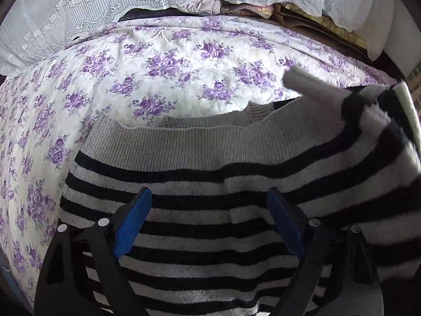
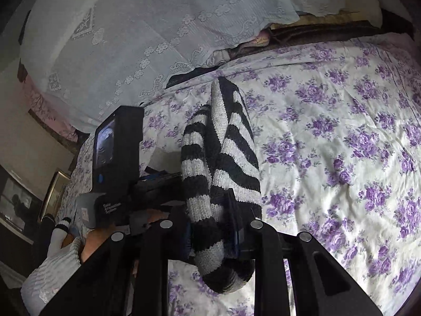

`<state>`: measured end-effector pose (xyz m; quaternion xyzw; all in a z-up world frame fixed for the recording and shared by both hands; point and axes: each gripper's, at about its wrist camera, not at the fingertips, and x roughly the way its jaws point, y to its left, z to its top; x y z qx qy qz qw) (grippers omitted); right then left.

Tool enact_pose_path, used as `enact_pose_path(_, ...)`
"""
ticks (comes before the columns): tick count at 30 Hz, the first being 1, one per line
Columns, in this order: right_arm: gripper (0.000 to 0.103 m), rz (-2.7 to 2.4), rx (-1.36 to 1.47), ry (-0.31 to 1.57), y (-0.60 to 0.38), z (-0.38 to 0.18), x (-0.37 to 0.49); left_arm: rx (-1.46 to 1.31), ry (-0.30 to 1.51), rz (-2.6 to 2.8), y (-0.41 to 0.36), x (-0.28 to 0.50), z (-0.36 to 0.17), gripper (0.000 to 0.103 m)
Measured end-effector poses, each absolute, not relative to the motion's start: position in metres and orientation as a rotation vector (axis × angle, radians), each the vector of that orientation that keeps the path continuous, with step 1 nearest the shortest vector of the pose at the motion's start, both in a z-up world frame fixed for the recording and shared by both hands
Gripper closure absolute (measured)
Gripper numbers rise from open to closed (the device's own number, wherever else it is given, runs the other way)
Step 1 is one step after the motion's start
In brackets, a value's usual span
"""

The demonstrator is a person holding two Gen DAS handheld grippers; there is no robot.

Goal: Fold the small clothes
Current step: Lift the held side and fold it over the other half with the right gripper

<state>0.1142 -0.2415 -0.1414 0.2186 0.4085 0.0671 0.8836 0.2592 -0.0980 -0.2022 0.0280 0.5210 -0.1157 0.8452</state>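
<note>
A small black-and-grey striped knit sweater [image 1: 210, 226] with a grey ribbed hem lies on the floral bedsheet [image 1: 163, 73]. My left gripper [image 1: 209, 210] is open just above its body, blue pads [image 1: 131, 223] spread wide. One striped sleeve [image 1: 368, 131] is lifted at the right, its grey cuff pointing up and left. In the right wrist view my right gripper [image 2: 213, 226] is shut on that striped sleeve [image 2: 223, 144], which stands up between the fingers and hangs below them.
White lace pillows [image 1: 131, 2] and bedding lie along the far edge of the bed. The left gripper's camera body [image 2: 118, 158] sits just left of my right gripper. The purple floral sheet [image 2: 342, 144] spreads out to the right.
</note>
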Motion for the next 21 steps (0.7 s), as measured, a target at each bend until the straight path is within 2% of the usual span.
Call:
enact_pose_path(8,0.08,0.193,0.39,0.845,-0.194,-0.124,0.126,0.067,0.995,-0.198,-0.074,0.267,-0.171,0.022)
enact_pose_path(10,0.08,0.213,0.378,0.844,-0.179,-0.12,0.13,0.036,0.985,-0.187,-0.058,0.269,-0.165,0.025)
enact_pose_path(21,0.08,0.308,0.313,0.867,-0.097,-0.118,0.151,-0.02,0.937,-0.09,0.026,0.27,-0.156,0.029)
